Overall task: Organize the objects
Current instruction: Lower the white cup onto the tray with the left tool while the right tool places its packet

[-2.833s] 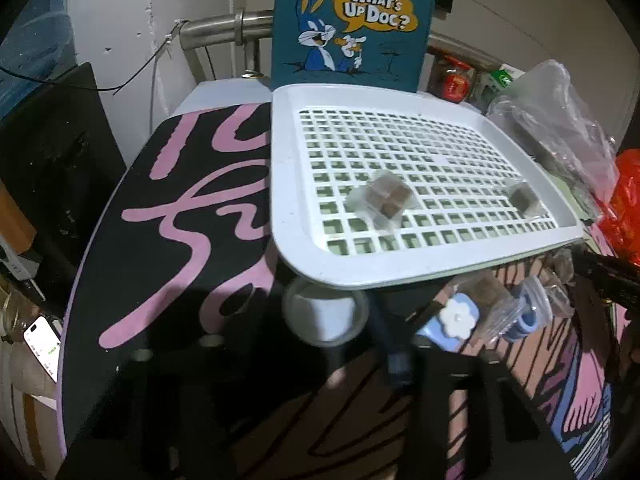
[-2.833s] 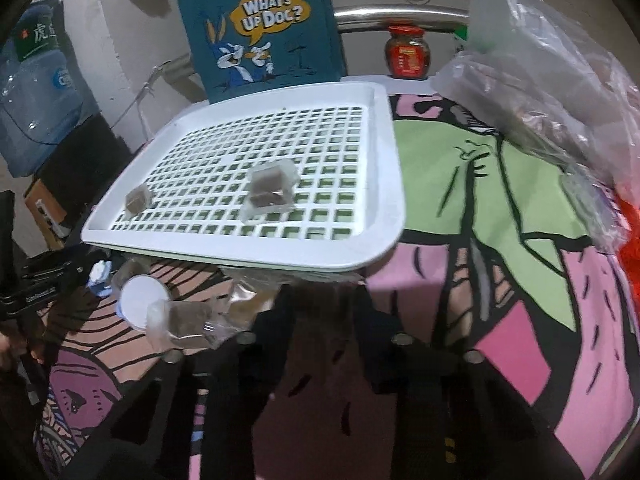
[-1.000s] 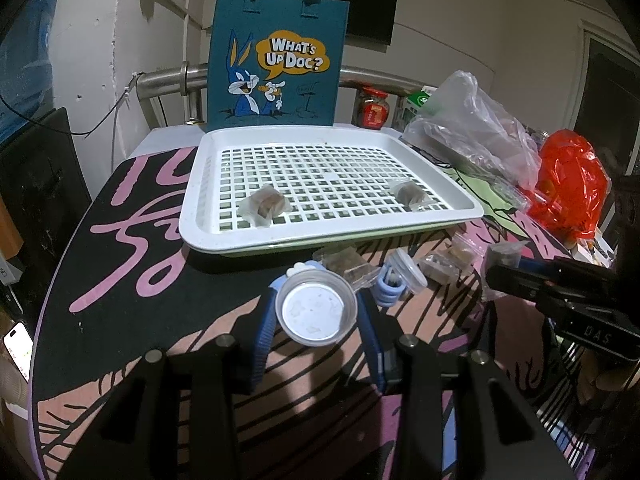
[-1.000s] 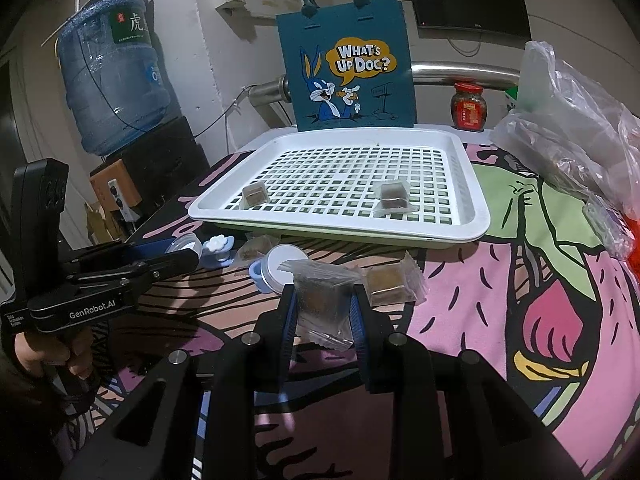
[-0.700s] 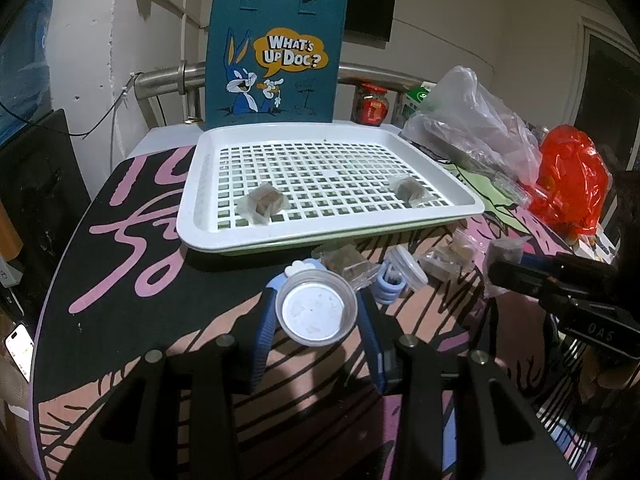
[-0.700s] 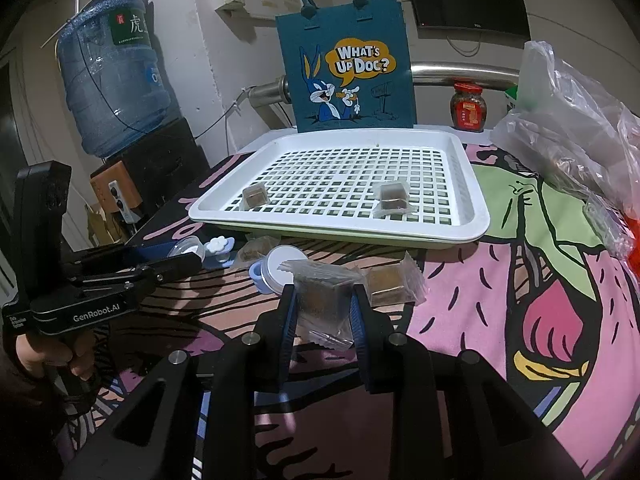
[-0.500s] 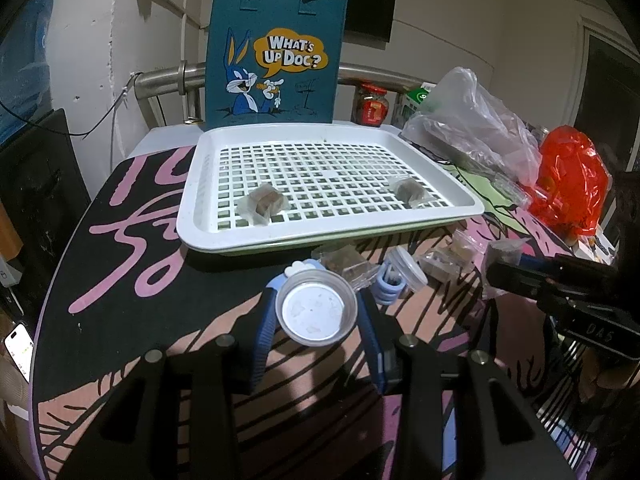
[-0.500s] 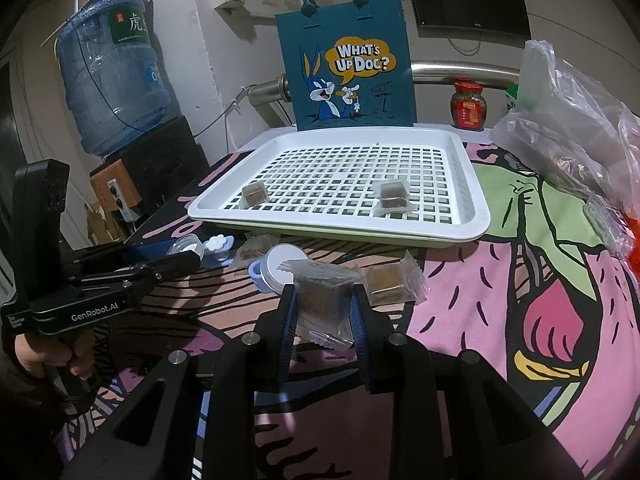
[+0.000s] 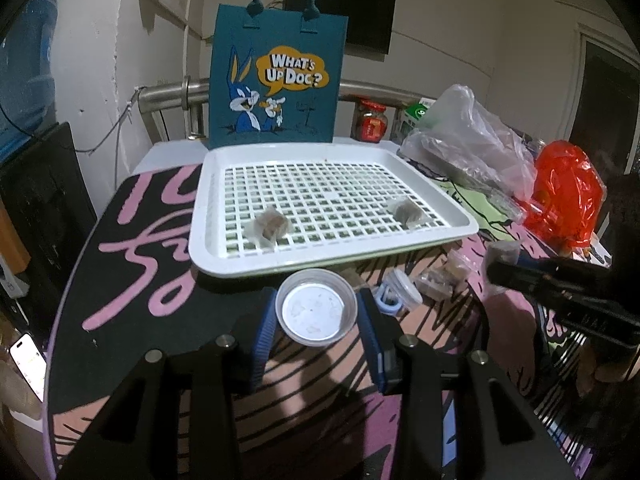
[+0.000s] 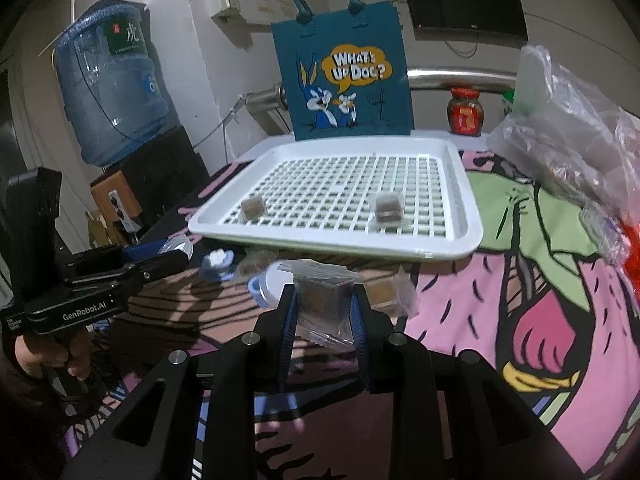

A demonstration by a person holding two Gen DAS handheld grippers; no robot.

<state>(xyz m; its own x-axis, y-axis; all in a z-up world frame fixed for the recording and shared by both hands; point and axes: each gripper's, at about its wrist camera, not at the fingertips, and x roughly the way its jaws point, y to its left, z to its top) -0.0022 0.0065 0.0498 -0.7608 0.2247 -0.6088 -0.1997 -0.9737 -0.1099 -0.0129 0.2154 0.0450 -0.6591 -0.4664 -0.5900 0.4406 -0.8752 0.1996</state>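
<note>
Both fisheye views sit low and close behind their own fingers, angled down across the tabletop (image 9: 132, 280) toward the back wall. The left looks from the tray's (image 9: 332, 264) near left, the right from its near right; both share the tray and blue bag (image 10: 344, 80).

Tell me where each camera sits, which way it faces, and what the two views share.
Left wrist: sits on the left tongs, looking forward and down over the tabletop at the white tray; its blue fingers clamp a clear cup, and the right tongs show at the right edge.
Right wrist: sits on the right tongs, facing the same tray from further right; its fingers pinch a clear packet, and a hand gripping the left tongs shows at left.
Shared: the tray with two wrapped cubes, and the blue tote bag behind it.
</note>
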